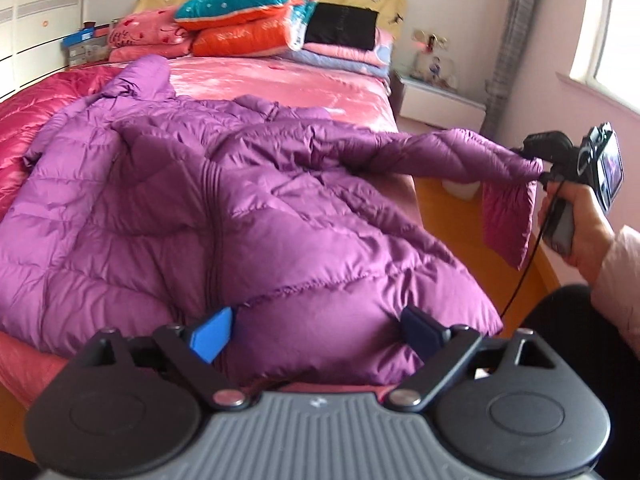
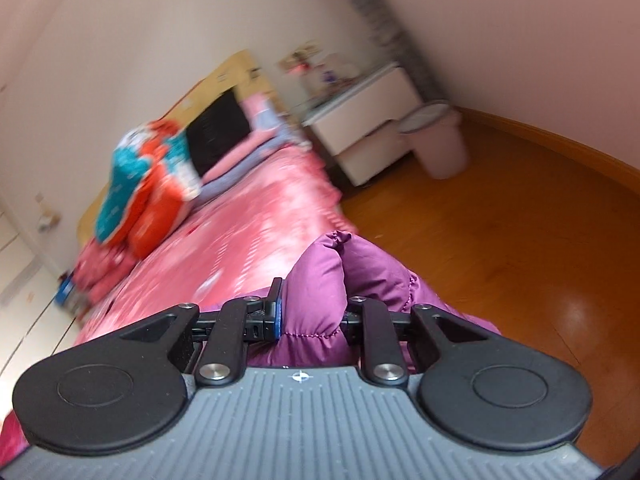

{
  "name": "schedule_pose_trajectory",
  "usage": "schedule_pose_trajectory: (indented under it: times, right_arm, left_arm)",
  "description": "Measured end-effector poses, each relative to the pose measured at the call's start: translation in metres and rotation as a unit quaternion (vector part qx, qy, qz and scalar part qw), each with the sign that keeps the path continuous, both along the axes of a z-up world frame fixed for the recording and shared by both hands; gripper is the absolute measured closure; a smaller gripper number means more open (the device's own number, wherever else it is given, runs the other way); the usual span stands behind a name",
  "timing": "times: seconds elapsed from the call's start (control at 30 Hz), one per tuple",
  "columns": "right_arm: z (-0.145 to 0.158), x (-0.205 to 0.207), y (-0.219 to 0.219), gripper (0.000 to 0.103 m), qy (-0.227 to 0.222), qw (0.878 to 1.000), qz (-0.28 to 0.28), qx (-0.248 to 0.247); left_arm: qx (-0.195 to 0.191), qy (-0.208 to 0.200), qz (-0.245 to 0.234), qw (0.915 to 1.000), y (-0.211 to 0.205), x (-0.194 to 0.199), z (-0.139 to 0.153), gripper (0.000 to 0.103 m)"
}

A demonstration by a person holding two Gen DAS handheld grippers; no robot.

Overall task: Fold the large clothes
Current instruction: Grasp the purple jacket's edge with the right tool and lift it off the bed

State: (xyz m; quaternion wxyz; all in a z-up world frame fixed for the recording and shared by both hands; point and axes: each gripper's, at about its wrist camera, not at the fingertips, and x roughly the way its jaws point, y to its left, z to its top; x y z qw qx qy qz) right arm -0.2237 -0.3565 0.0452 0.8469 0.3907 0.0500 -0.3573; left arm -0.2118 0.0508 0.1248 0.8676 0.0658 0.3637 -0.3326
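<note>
A purple coat (image 1: 240, 200) lies spread across the pink bed (image 1: 280, 80). The left gripper (image 1: 320, 332) hangs wide open over its near hem, pads clear. At right, the right gripper (image 2: 310, 312) is clamped on the sleeve (image 1: 460, 156), lifted off the bed; its right pad is hidden by fabric.

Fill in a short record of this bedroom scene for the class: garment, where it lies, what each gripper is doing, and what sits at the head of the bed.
garment: purple puffer coat
lies on: pink bed cover, hem toward the camera
left gripper: open, jaws wide over the hem, nothing pinched
right gripper: shut on the coat's sleeve, held out past the bed's edge
head of bed: stacked quilts, a black cushion
</note>
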Motion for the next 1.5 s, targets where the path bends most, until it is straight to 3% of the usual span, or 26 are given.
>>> schedule_pose_trajectory:
  times: [0.33, 0.43, 0.6, 0.67, 0.73, 0.87, 0.9, 0.93, 1.07, 1.13, 1.23, 1.33, 1.4, 1.5]
  right_arm:
    - [-0.019, -0.023, -0.029, 0.081, -0.02, 0.996, -0.088, 0.022]
    - [-0.026, -0.018, -0.033, 0.08, -0.007, 0.994, -0.104, 0.026]
    - [-0.022, 0.001, -0.036, 0.073, 0.044, 0.995, -0.086, 0.019]
    - [-0.026, 0.006, -0.039, 0.065, 0.059, 0.995, -0.077, 0.028]
    - [-0.03, 0.004, -0.042, 0.037, 0.072, 0.994, -0.077, 0.041]
    - [-0.035, -0.001, -0.053, 0.022, 0.083, 0.99, -0.087, 0.075]
    - [-0.036, -0.003, -0.055, 0.016, 0.082, 0.989, -0.093, 0.084]
    - [-0.038, -0.009, -0.055, 0.002, 0.08, 0.987, -0.105, 0.094]
    - [-0.033, -0.03, -0.046, 0.0, 0.089, 0.979, -0.156, 0.092]
    - [-0.035, -0.029, -0.045, 0.0, 0.068, 0.98, -0.16, 0.095]
    - [-0.036, -0.021, -0.036, 0.0, -0.005, 0.989, -0.1, 0.105]
    - [-0.029, 0.012, -0.016, 0.0, -0.049, 0.993, 0.014, 0.11]
    - [-0.023, 0.042, 0.002, 0.0, -0.073, 0.984, 0.114, 0.117]
    - [-0.019, 0.089, 0.031, 0.001, -0.084, 0.959, 0.237, 0.134]
  left_arm:
    - [0.038, 0.007, -0.032, 0.9987, -0.004, 0.004, -0.013, 0.011]
    - [0.048, 0.006, -0.037, 0.9981, -0.008, 0.012, -0.019, 0.011]
    - [0.034, -0.003, -0.026, 0.9991, -0.015, 0.029, -0.021, 0.011]
    - [0.02, -0.01, -0.021, 0.9995, -0.021, 0.035, -0.018, 0.011]
    - [0.007, -0.021, -0.02, 0.9996, -0.031, 0.043, -0.016, 0.011]
    - [-0.051, -0.037, -0.013, 0.9979, -0.052, 0.06, -0.002, 0.011]
    - [-0.069, -0.037, -0.01, 0.9969, -0.057, 0.063, 0.001, 0.01]
    - [-0.08, -0.034, -0.009, 0.9961, -0.06, 0.066, 0.003, 0.01]
    - [-0.075, -0.02, -0.023, 0.9967, -0.067, 0.062, 0.002, 0.01]
    - [-0.068, -0.013, -0.027, 0.9973, -0.062, 0.056, 0.003, 0.01]
    - [-0.079, 0.006, -0.022, 0.9966, -0.046, 0.046, 0.011, 0.01]
    - [-0.078, 0.02, -0.026, 0.9964, -0.03, 0.038, 0.017, 0.01]
    - [-0.071, 0.017, -0.029, 0.9969, -0.02, 0.028, 0.019, 0.01]
    - [-0.056, 0.008, -0.021, 0.9982, -0.009, 0.023, 0.02, 0.01]
